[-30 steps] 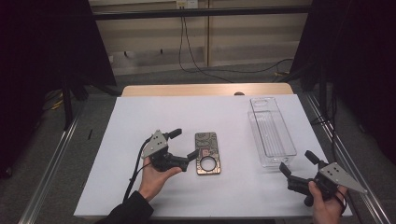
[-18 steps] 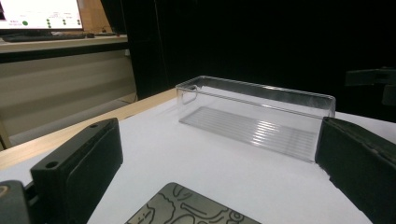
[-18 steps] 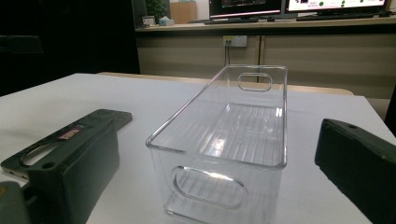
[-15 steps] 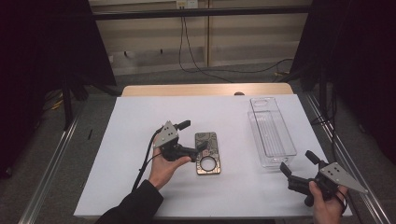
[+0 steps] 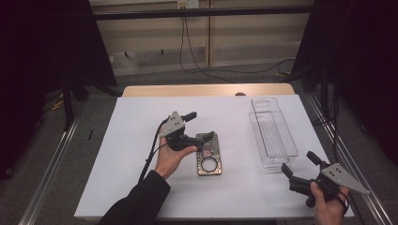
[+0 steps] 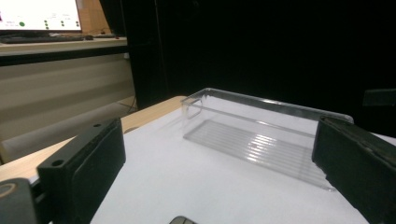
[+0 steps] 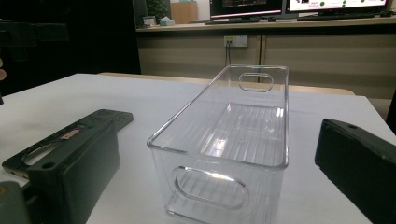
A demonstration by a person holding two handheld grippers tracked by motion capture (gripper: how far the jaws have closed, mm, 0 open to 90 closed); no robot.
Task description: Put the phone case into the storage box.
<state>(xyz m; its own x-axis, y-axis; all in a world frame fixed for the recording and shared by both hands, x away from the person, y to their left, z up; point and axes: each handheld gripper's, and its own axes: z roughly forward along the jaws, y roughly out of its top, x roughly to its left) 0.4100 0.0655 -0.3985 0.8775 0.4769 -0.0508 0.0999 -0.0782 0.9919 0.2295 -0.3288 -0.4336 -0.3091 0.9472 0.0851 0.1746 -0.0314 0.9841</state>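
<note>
Jaws of the right gripper (image 5: 300,166) stand apart at the near right edge of the surface (image 5: 131,154), holding nothing. Farther in, the left gripper (image 5: 199,125) hangs over the circuit board (image 5: 209,154) with jaws apart. Lower them squarely astride its short width. That board lies flat at mid-surface, long axis running near to far, round hole nearest. Beyond, right, sits the clear bin (image 5: 272,131).

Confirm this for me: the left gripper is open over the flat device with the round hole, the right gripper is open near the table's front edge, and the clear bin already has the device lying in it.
Not quite. The clear bin is empty, as the right gripper view shows. The device lies flat on the white table, left of the bin in the high view. The rest holds: the left gripper is open over the device, and the right gripper is open near the front edge.
</note>
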